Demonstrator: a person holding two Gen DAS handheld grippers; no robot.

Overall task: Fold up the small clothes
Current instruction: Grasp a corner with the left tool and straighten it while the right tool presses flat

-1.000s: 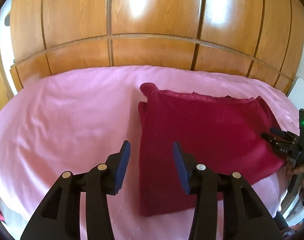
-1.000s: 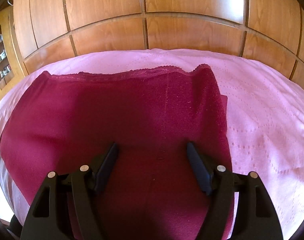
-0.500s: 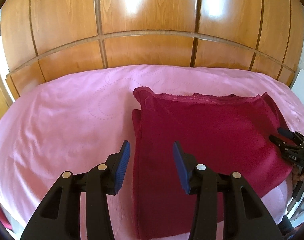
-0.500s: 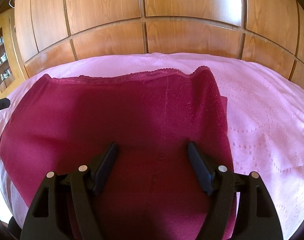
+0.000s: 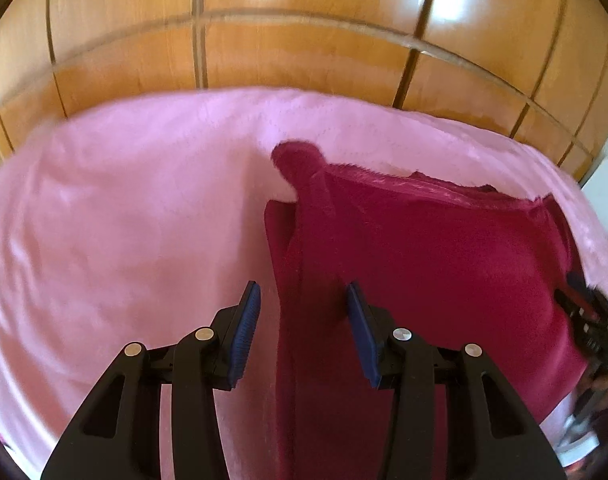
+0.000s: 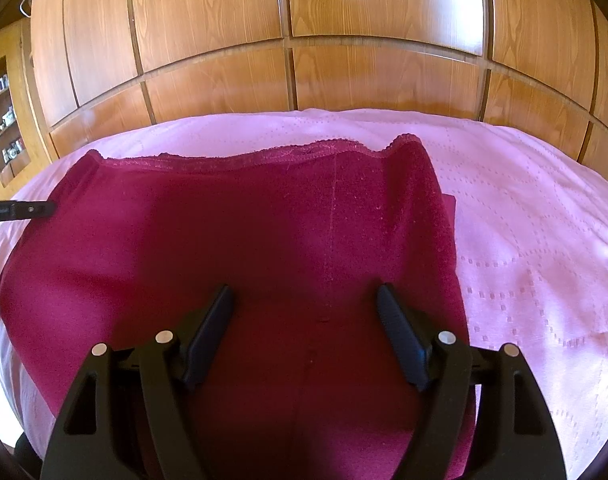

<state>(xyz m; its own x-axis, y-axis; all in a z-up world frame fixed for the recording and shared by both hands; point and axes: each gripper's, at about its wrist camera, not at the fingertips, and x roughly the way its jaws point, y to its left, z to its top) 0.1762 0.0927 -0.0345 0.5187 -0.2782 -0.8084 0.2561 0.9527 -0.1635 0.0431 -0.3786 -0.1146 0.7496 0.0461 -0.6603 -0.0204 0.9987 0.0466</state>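
Observation:
A dark red garment lies flat on the pink bedspread, with a lace-trimmed edge at the far side. It fills the middle of the right wrist view. My left gripper is open and empty, hovering over the garment's left edge. My right gripper is open and empty, above the near middle of the garment. The right gripper also shows at the right edge of the left wrist view. The left gripper's fingertip shows at the left edge of the right wrist view.
A wooden panelled wardrobe stands right behind the bed. Shelves with small items are at the far left. The pink bedspread extends to the right of the garment. A white object sits at the bed's right edge.
The left gripper has shifted and tilted, so the garment sits further right and lower in its view. The right gripper has pulled back a little. Both stay open.

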